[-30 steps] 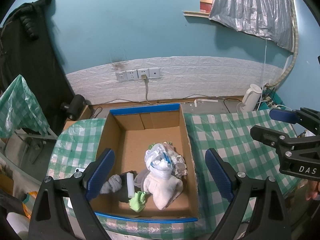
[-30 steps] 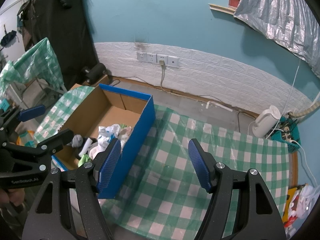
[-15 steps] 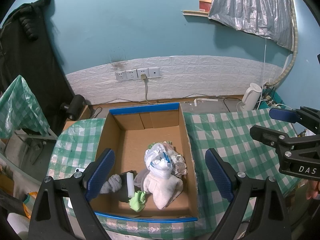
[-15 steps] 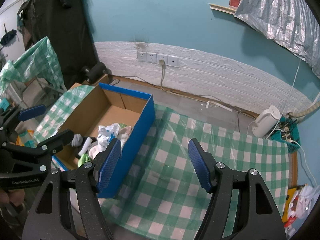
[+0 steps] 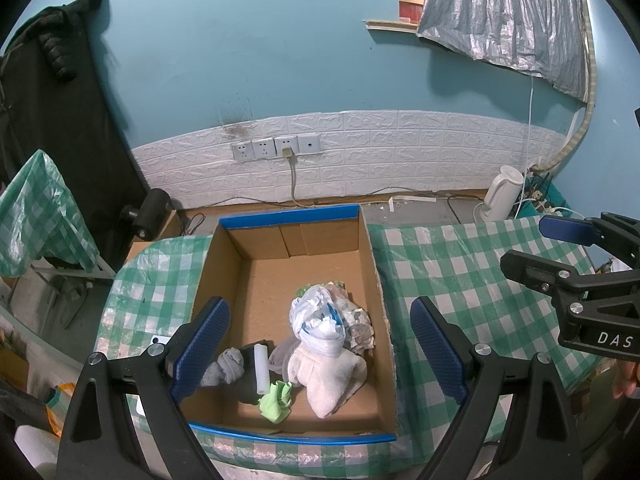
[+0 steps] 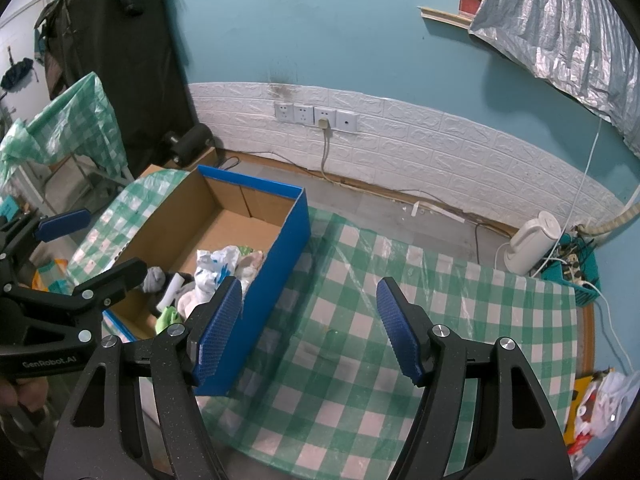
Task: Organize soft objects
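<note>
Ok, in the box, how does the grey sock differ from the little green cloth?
The grey sock is larger and bunched by the left wall; the green cloth is smaller and sits nearer the front edge. The sock is dull grey, the cloth bright lime. Both lie loose on the floor of the box, beside the white tube, ungripped.

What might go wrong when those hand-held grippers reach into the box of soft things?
The cream sock lies tangled under the knotted plastic bag, so lifting one may drag the other. The left hand-held gripper, open above the cardboard box, could catch its wall. The small green cloth near the front wall might be hard to pinch.
</note>
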`<state>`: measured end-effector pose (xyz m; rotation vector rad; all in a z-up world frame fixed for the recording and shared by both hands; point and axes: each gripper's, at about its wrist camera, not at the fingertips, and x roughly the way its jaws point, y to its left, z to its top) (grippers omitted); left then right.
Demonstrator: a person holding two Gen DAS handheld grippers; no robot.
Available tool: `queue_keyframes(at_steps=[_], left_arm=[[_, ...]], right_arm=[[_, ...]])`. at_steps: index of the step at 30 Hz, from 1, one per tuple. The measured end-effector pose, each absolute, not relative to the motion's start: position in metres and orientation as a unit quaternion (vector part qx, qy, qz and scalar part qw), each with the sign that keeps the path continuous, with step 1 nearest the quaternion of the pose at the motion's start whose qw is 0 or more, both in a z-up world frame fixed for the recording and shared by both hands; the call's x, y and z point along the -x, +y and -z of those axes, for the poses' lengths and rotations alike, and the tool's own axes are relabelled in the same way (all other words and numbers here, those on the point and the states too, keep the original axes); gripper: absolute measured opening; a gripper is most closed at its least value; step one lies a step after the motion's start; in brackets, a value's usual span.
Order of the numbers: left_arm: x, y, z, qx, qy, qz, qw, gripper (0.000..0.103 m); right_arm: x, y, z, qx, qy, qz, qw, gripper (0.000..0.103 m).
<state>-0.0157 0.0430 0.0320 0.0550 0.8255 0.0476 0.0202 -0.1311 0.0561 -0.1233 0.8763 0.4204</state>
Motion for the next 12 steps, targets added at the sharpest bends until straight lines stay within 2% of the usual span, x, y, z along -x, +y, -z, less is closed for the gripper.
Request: queue_keyframes(at_steps=[12], left_arm=[[0.016, 0.0424, -0.0312, -0.028, 0.402, -0.023, 0.915, 0.093]], right_arm=[[-0.0199, -0.1311, -0.055, 0.059, 0.421, -0.202, 0.882, 0.069]])
